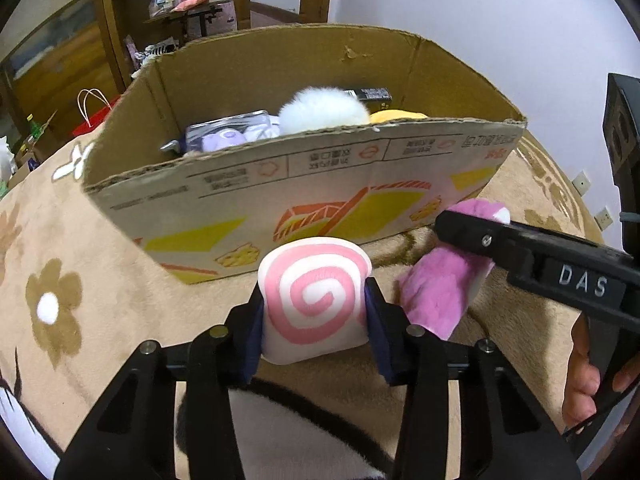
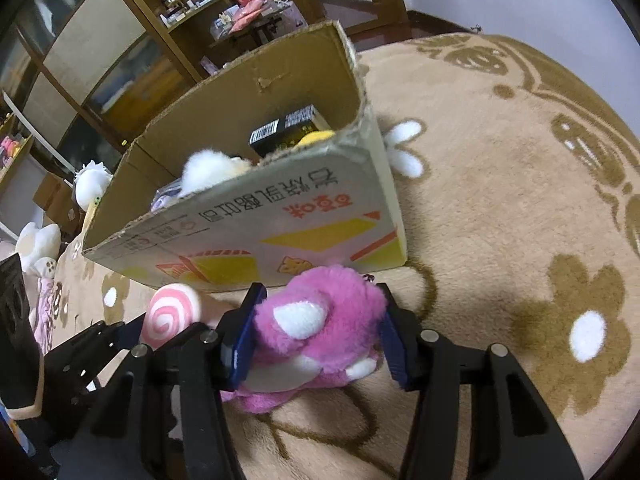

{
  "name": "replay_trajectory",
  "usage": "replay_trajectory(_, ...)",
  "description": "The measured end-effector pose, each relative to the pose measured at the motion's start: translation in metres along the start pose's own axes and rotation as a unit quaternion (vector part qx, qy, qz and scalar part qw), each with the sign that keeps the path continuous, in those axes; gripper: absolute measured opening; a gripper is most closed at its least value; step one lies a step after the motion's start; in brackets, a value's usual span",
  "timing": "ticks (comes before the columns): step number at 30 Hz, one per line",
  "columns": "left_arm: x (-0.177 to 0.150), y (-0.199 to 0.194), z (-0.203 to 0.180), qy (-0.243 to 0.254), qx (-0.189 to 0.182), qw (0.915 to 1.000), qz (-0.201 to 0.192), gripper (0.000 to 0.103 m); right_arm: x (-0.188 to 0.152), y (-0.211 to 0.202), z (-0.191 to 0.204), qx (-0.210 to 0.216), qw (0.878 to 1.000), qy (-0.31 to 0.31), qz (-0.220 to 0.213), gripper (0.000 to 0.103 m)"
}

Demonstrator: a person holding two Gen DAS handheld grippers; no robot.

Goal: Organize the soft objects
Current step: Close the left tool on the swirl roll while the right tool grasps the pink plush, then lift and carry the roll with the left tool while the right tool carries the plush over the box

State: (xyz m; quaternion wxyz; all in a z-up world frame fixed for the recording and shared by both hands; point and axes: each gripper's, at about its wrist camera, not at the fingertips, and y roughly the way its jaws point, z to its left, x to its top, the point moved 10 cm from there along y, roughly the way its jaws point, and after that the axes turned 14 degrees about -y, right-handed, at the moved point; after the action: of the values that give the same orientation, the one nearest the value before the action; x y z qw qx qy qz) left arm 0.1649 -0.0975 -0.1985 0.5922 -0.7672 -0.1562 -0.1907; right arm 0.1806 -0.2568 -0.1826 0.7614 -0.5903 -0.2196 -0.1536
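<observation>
1. The cardboard box (image 1: pixel 304 184) stands on a tan flowered blanket (image 1: pixel 100 240), its torn near rim just beyond both toys; its top is open.
2. To the right of the box the blanket lies bare in the right wrist view (image 2: pixel 500 200); shelves (image 2: pixel 168 20) stand behind the box.
3. The left gripper (image 1: pixel 314 312) points steeply down, its blue pads clamped on the sides of a white plush roll with a pink swirl (image 1: pixel 316 300), close before the box wall.
4. The right gripper (image 2: pixel 318 328) also points steeply down and squeezes a pink plush toy (image 2: pixel 320 320) resting on the blanket beside the roll.
5. A hand (image 1: pixel 588 376) grips the right gripper's handle, which reads "DAS" (image 1: pixel 582 284).
6. The printed Chinese text on the box is upside down; I cannot read it.
</observation>
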Motion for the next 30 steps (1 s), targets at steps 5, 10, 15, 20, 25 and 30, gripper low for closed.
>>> replay_trajectory(5, 0.001, -0.020, 0.000, 0.002, 0.002, 0.9997, -0.024, 0.043, 0.006, -0.020, -0.001, -0.002, 1.000, 0.005, -0.024, 0.057)
replay_trajectory(10, 0.007, -0.049, 0.004, -0.003, 0.010, 0.9979, -0.065, 0.043, 0.017, -0.048, 0.003, -0.008, 0.998, 0.000, -0.057, 0.057)
replay_trajectory(15, 0.019, -0.087, 0.010, -0.005, 0.024, 0.9926, -0.119, 0.043, 0.029, -0.080, 0.012, -0.012, 0.995, -0.010, -0.102, 0.057)
replay_trajectory(20, 0.034, -0.117, 0.020, -0.011, 0.030, 0.9855, -0.167, 0.043, 0.045, -0.114, 0.023, -0.040, 0.987, -0.040, -0.151, 0.057)
replay_trajectory(25, 0.044, -0.137, 0.023, -0.008, 0.024, 0.9794, -0.200, 0.043, 0.056, -0.139, 0.028, -0.062, 0.978, -0.057, -0.189, 0.057)
replay_trajectory(30, 0.055, -0.148, 0.022, 0.002, 0.027, 0.9733, -0.228, 0.043, 0.068, -0.158, 0.038, -0.075, 0.970, -0.077, -0.218, 0.057)
